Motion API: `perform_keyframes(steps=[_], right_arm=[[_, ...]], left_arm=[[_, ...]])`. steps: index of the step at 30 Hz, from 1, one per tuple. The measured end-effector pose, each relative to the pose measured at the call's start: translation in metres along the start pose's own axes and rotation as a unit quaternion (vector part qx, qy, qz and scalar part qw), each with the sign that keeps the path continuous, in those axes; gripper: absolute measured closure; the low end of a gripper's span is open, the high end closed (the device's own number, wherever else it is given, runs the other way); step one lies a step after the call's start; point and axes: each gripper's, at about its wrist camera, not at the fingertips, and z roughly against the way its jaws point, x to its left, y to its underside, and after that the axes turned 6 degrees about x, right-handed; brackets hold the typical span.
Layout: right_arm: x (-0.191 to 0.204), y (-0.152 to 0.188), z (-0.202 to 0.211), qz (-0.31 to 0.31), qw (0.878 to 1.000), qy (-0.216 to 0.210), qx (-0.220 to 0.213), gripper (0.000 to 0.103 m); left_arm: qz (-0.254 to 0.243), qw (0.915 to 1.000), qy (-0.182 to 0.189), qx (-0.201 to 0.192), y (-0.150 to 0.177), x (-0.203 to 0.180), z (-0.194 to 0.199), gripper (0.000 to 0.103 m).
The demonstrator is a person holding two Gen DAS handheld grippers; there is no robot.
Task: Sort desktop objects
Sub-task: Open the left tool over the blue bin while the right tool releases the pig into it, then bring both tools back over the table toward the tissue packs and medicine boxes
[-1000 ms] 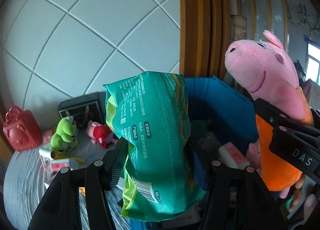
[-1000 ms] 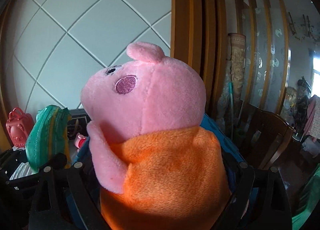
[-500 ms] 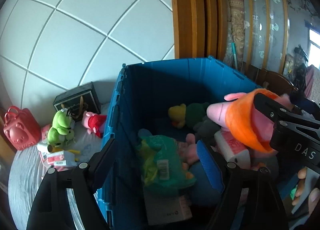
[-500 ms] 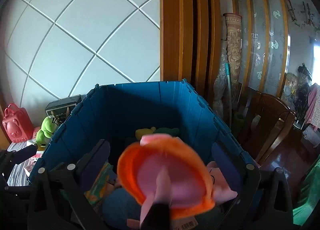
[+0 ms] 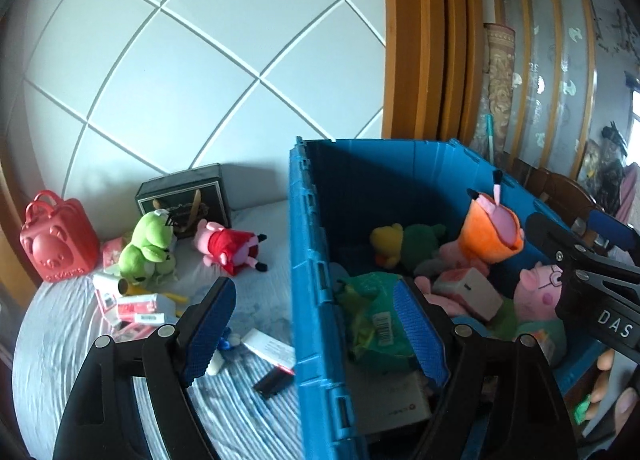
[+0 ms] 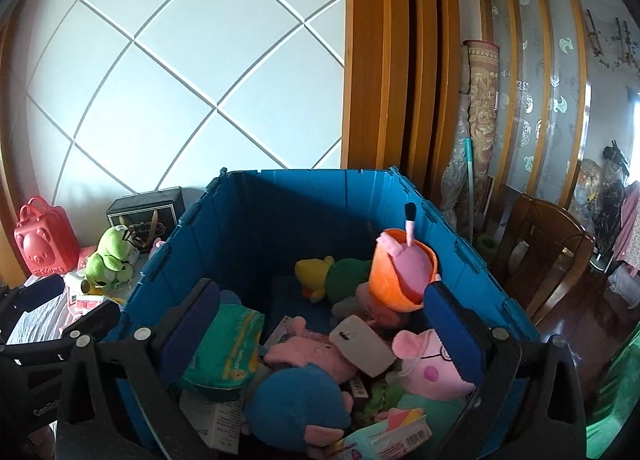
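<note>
A blue plastic bin (image 5: pixel 316 244) (image 6: pixel 280 212) holds several toys and boxes. The green snack bag (image 5: pixel 372 312) (image 6: pixel 224 348) lies in its near left corner. An orange-dressed pink pig plush (image 5: pixel 488 228) (image 6: pixel 400 272) sits head-down against the right wall, legs up. My left gripper (image 5: pixel 314 330) is open and empty, straddling the bin's left wall. Above the bin's near side my right gripper (image 6: pixel 324 328) is wide open, nothing between its pads. A pig plush with glasses (image 6: pixel 432 360) lies just below its right finger.
Left of the bin, a cloth-covered table (image 5: pixel 48 340) carries a green frog plush (image 5: pixel 148 248), a red-dressed pig plush (image 5: pixel 228 244), a red bear-shaped case (image 5: pixel 56 240), a black box (image 5: pixel 184 196) and small cartons (image 5: pixel 136 304). A wooden chair (image 6: pixel 540 244) stands right of the bin.
Both grippers opened. The green bag left my left gripper and the orange pig left my right gripper; both dropped into the bin. My left gripper then shifted left over the bin wall.
</note>
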Motion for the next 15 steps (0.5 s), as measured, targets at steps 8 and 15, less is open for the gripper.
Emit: perform_keyframes(steps=[8, 15], right_arm=[[0.11, -0.003, 0.03, 0.028, 0.998, -0.05, -0.031, 0.0], [0.234, 0.012, 0.012, 0.063, 0.993, -0.104, -0.003, 0.0]], left_arm=[[0.04, 0.9984, -0.041, -0.001, 0.026, 0.12, 0.027, 0.019], [0.072, 0.991, -0.1, 0.052, 0.066, 0.238, 0.018, 0.019]])
